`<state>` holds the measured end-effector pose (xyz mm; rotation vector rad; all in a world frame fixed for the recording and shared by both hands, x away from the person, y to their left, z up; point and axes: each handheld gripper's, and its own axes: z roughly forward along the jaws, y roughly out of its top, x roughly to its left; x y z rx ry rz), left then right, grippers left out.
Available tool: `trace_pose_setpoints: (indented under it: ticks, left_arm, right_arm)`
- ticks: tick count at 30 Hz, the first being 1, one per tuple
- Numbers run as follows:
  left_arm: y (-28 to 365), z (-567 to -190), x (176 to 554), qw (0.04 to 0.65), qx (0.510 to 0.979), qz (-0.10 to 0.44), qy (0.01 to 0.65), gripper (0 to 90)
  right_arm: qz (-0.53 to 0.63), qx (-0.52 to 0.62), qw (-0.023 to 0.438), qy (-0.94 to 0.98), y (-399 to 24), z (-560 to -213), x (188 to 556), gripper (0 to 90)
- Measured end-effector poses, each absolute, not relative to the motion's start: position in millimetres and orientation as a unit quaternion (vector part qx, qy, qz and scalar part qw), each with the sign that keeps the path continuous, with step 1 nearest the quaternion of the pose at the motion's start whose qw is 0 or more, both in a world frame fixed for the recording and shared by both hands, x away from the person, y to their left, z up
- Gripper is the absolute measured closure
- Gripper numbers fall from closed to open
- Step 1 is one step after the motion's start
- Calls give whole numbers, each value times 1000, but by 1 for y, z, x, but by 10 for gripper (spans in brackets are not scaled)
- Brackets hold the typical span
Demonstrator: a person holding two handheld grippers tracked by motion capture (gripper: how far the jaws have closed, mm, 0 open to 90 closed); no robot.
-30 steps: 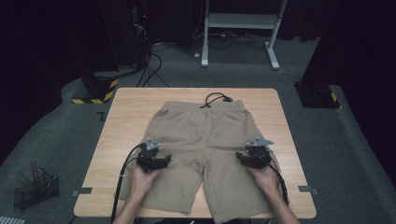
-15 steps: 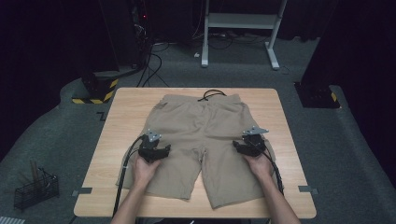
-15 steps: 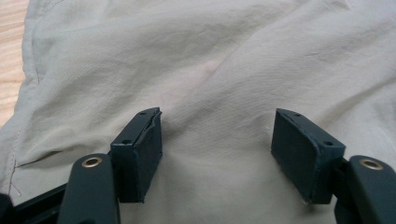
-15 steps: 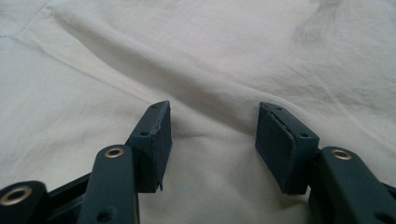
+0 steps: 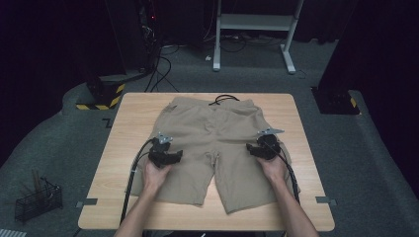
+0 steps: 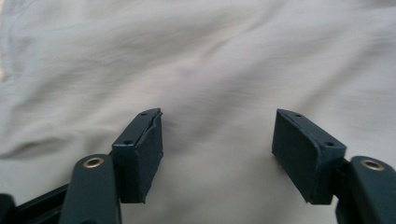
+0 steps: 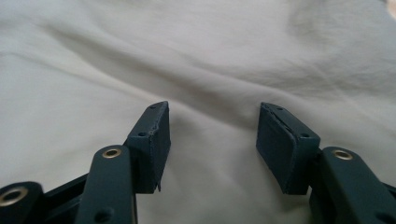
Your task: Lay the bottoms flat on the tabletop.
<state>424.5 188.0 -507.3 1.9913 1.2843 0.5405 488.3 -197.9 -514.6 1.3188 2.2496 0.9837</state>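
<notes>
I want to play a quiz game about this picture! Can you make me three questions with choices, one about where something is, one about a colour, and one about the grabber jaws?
1. Where does the black drawstring of the shorts lie?
A. at the table's far edge
B. at the near edge by the person
C. on the floor

2. What colour are the flat cloth shorts on the light wooden table?
A. blue
B. khaki tan
C. red

3. How do the jaws of the left gripper and the right gripper stand?
A. both shut on cloth
B. one open, one shut
C. both open, nothing between them

Answers:
1. A: in the high view the cord sits at the waistband on the far side.
2. B: the cloth looks sandy tan.
3. C: each gripper view shows a wide gap above the cloth.
</notes>
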Motion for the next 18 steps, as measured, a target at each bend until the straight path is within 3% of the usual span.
trace_pose_setpoints:
  ticks: [6,10,12,15,18]
  left_arm:
    - [175,-495,372,360,788,184,464,334]
    - [166,-506,361,337,812,158,449,377]
    - [163,-512,361,312,826,160,442,467]
    - [160,-512,358,313,826,173,436,534]
    - [159,-511,354,310,838,168,416,730]
  right_arm:
    - [362,408,188,817,-186,-503,436,498]
    - [358,390,172,831,-181,-507,413,523]
    - [353,389,163,835,-180,-512,408,526]
    - [349,389,158,838,-180,-518,404,519]
    - [351,387,162,837,-179,-519,401,501]
